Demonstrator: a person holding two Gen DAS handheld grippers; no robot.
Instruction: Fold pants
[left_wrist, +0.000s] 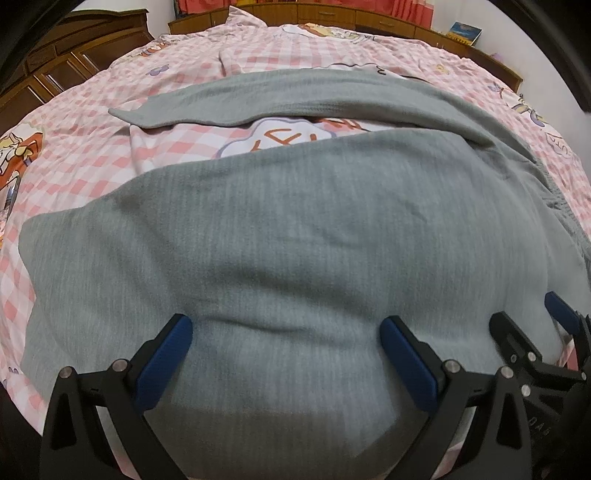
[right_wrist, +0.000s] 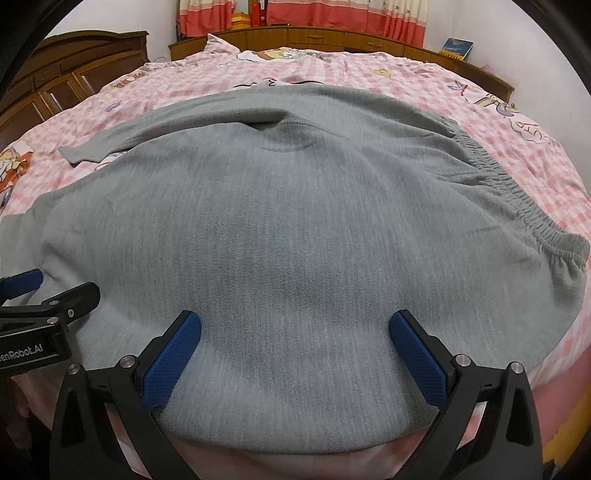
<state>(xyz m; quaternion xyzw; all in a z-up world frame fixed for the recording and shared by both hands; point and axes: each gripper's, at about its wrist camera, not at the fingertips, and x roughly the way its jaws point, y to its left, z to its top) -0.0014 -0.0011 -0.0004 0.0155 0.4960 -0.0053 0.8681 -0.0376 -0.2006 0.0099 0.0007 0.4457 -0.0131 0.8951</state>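
Pink checked bedding (right_wrist: 461, 110) covers a bed ringed by wooden cabinets, and spread across it lie grey pants (right_wrist: 295, 221), waistband (right_wrist: 517, 192) rightward, legs leftward. Soft, light and limp knit, likely best pinched at an edge. Left gripper (left_wrist: 286, 363) and right gripper (right_wrist: 295, 358) both gape wide over the near edge, holding nothing.

Pants (right_wrist: 295, 229) lie on the bed (right_wrist: 517, 155), waistband (right_wrist: 517, 192) rightward.
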